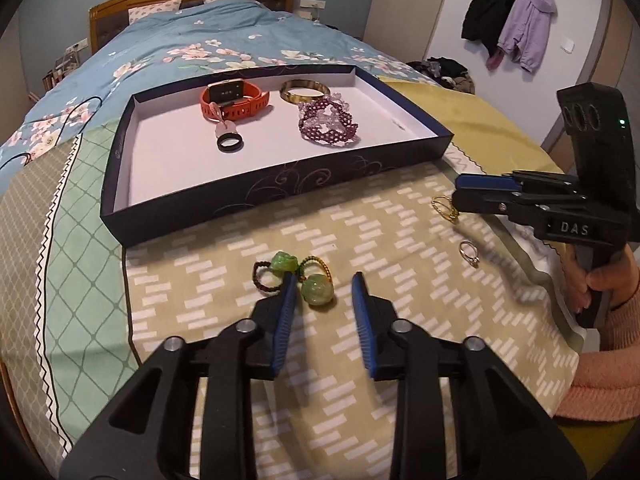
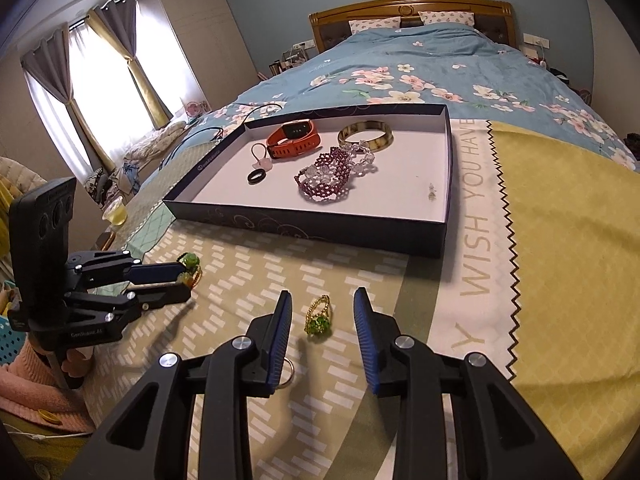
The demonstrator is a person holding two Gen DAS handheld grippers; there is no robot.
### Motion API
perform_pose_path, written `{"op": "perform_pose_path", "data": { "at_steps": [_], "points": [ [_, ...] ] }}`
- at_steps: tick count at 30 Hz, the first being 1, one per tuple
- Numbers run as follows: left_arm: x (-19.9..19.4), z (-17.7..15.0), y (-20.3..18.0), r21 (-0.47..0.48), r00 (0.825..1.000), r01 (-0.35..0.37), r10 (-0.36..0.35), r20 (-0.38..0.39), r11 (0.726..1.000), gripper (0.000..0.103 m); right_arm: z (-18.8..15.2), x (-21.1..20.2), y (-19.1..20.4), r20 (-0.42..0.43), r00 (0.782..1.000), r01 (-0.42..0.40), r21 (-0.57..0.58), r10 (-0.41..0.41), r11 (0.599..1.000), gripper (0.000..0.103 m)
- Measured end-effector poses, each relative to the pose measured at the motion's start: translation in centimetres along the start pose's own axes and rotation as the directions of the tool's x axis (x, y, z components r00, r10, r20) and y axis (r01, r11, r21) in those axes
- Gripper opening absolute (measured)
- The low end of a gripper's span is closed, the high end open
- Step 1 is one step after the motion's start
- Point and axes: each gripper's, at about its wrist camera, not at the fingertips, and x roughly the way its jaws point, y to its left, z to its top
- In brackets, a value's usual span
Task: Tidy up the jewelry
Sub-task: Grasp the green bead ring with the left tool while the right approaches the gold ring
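Dark shallow box (image 1: 276,184) on bed already holds watch, bangle, bracelets. Left gripper (image 1: 324,284) fingers part-open around green-stone beaded rings (image 1: 316,286), unclamped. Right gripper (image 2: 322,304) fingers part-open astride gold wire ring (image 2: 319,316); silver ring (image 1: 469,253) at 3 o'clock remains.

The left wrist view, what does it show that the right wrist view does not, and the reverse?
Only the left wrist view shows jackets hung on a wall hook, and a small silver ring fully in the open.

Only the right wrist view shows the curtained window and the printed words on the blanket.

Both show the tray with the orange watch, bangle and purple beaded bracelet, the green bead rings at the left gripper, and the gold ring at the right gripper.
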Motion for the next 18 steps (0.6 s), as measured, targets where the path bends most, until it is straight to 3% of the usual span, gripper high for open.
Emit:
{"op": "perform_pose_path", "data": {
  "at_steps": [2,14,17,18],
  "points": [
    [0.0,0.0,0.1,-0.001,1.0,-0.015,0.015,0.003,1.0,0.017,-0.2,0.0,0.0,-0.005,1.0,0.0,-0.004,0.0,1.0,0.03],
    [-0.5,-0.2,0.2,-0.019,1.0,-0.009,0.01,0.024,1.0,0.017,-0.7,0.4,1.2,-0.035,0.999,0.036,-0.062,-0.038,0.997,0.029],
    [-0.7,-0.3,0.3,-0.026,0.999,-0.003,0.004,0.032,1.0,0.017,-0.7,0.8,1.6,-0.047,0.997,0.057,-0.085,-0.061,0.995,0.025],
    [-0.8,-0.3,0.3,-0.028,0.999,-0.002,0.003,0.033,1.0,0.017,-0.7,0.8,1.6,-0.047,0.997,0.062,-0.086,-0.066,0.994,0.019]
  ]
}}
